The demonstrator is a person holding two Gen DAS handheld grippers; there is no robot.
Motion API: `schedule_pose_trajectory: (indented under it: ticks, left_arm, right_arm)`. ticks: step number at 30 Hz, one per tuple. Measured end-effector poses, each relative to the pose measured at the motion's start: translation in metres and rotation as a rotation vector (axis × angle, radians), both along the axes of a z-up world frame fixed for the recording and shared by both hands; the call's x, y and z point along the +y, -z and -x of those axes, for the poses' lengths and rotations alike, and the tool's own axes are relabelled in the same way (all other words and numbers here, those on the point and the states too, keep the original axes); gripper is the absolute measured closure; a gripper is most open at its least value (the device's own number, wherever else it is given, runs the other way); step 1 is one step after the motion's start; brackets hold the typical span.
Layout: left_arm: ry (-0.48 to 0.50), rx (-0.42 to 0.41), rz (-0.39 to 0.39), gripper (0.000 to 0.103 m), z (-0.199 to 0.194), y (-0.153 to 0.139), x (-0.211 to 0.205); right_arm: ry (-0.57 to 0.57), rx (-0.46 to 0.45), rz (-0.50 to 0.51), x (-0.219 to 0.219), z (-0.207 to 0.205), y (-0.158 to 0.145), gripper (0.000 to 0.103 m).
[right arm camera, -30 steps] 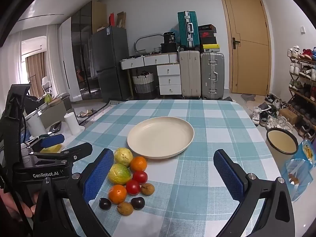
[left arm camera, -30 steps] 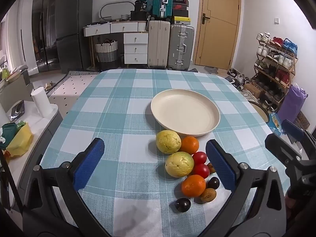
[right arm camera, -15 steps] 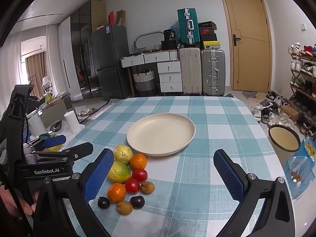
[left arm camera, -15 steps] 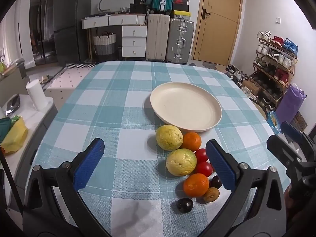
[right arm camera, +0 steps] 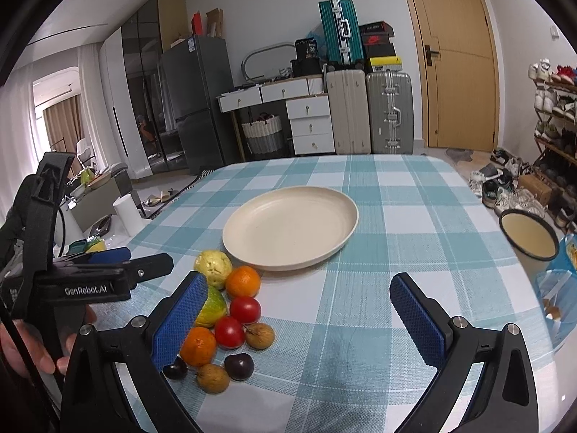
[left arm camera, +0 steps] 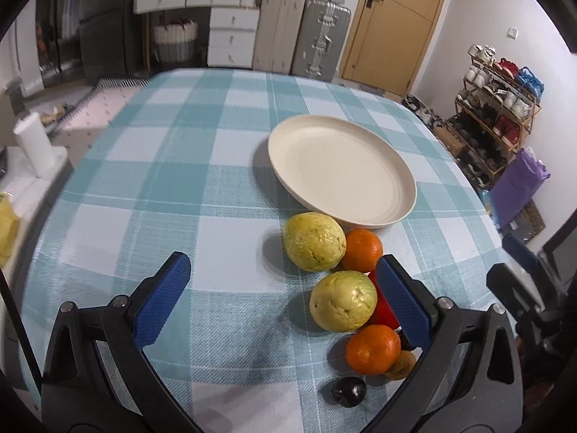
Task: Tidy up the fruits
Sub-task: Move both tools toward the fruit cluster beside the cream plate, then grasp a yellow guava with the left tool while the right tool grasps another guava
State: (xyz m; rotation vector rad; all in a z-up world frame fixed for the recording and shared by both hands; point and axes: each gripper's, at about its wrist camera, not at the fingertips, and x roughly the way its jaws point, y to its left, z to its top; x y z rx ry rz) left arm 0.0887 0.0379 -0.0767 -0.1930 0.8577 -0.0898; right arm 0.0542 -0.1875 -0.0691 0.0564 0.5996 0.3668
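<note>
Checked teal cloth covers the table [right arm camera: 414, 223]; the cream plate [right arm camera: 252, 232] sits empty, fruit heaped just beside its near rim. Left gripper [left arm camera: 281, 292] is spread wide and empty, the nearer guava [left arm camera: 340, 305] against its right finger. It should centre before closing; tomatoes [right arm camera: 245, 308] crowd it. Right gripper [right arm camera: 299, 324] gapes wide, idle.

Left wrist view: low over counter [left arm camera: 216, 166], tilted down, faces far wall with door; fruit pile close at lower right, between own jaws. Right wrist view: higher, more level, from right of pile, faces same wall; pile at lower left, left gripper [right arm camera: 119, 274] seen side-on at left edge. Both share plate [left arm camera: 404, 213] [right arm camera: 346, 234], fruit pile, checked cloth, suitcases, door.
</note>
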Motion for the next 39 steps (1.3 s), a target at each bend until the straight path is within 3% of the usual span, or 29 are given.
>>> schedule_pose_trajectory:
  ticks: [5,14,20,24,26,31,34,39]
  left_arm:
    - [0.020,0.049,0.056,0.001,-0.022,0.012,0.006]
    - [0.068,0.093,0.134,0.001,-0.049,0.024,0.008]
    - [0.101,0.139,0.234,0.020,-0.067,0.035,0.014]
    - [0.138,0.166,0.326,0.027,-0.075,0.043,0.018]
    - [0.154,0.175,0.346,0.037,-0.078,0.047,0.018]
    - [0.154,0.195,0.405,0.045,-0.088,0.058,0.021]
    - [0.180,0.200,0.476,0.056,-0.095,0.063,0.024]
    - [0.194,0.200,0.501,0.056,-0.105,0.065,0.024]
  right_arm:
    - [0.012,-0.029,-0.020,-0.006,-0.013,0.010,0.000]
    - [0.004,0.053,-0.084,-0.010,-0.032,0.026,0.000]
    - [-0.005,0.063,-0.090,-0.007,-0.042,0.031,0.000]
    - [-0.028,0.061,-0.118,-0.004,-0.045,0.030,0.000]
    - [-0.037,0.061,-0.124,-0.003,-0.046,0.030,0.000]
    - [-0.046,0.068,-0.124,-0.001,-0.048,0.030,0.000]
    - [-0.051,0.079,-0.112,0.001,-0.048,0.031,0.000]
    - [-0.069,0.096,-0.094,0.004,-0.046,0.033,0.000]
